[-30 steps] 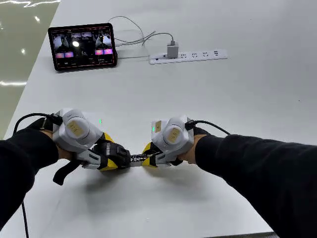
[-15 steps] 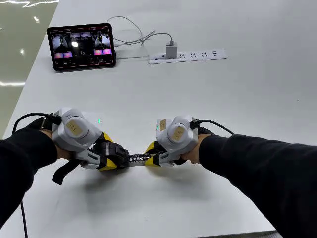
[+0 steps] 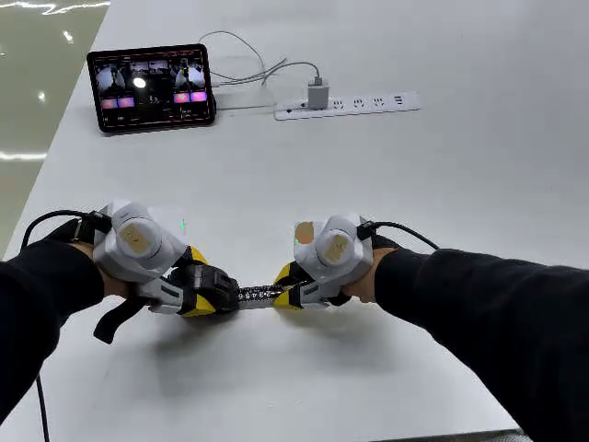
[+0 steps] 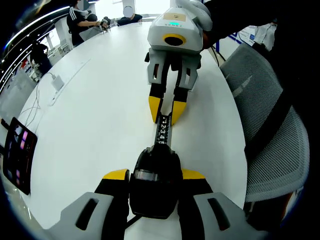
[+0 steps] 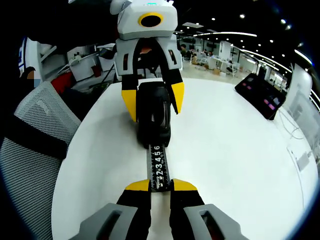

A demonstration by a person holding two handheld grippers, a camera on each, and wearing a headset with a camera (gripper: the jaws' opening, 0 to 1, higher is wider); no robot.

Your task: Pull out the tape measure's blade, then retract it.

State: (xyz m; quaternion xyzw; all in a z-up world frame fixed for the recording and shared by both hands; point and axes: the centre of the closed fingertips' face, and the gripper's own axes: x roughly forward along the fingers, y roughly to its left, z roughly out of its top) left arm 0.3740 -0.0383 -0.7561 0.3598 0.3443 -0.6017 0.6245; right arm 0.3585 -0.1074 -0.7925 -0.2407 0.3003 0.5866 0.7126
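The left gripper (image 4: 154,176) is clamped around the black tape measure (image 4: 154,195). Its yellow-tipped jaws are pressed to either flank of the case, which is held down at the white table (image 3: 433,175). Facing it, the right gripper (image 5: 160,186) is closed to a narrow pinch on the end of the blade (image 5: 157,165). A short run of numbered blade is stretched straight between the two, and digits up to six can be read in the right gripper view. Both tools are gripped by hands in black sleeves (image 3: 479,304).

Around them the tabletop is plain, matte and white. A wide bare stretch is seen to the right of the right gripper, and another between the grippers and the far gear. Well apart, up by the left side, a tablet (image 3: 154,86) is propped with its screen lit. A white power strip (image 3: 359,103) is laid to its right with a charger (image 3: 320,92) plugged in, and thin cables (image 3: 248,69) are looped behind.

The table's left edge is run diagonally close beside the left forearm, with glossy floor (image 3: 37,101) beyond it. The near edge is cut across the bottom right, under the right sleeve. Just past that edge a grey mesh chair (image 4: 265,130) is caught in the left gripper view. Further out, an open room is shown, with ceiling lights (image 5: 240,35) and seated people (image 4: 82,20) at the table's far end.
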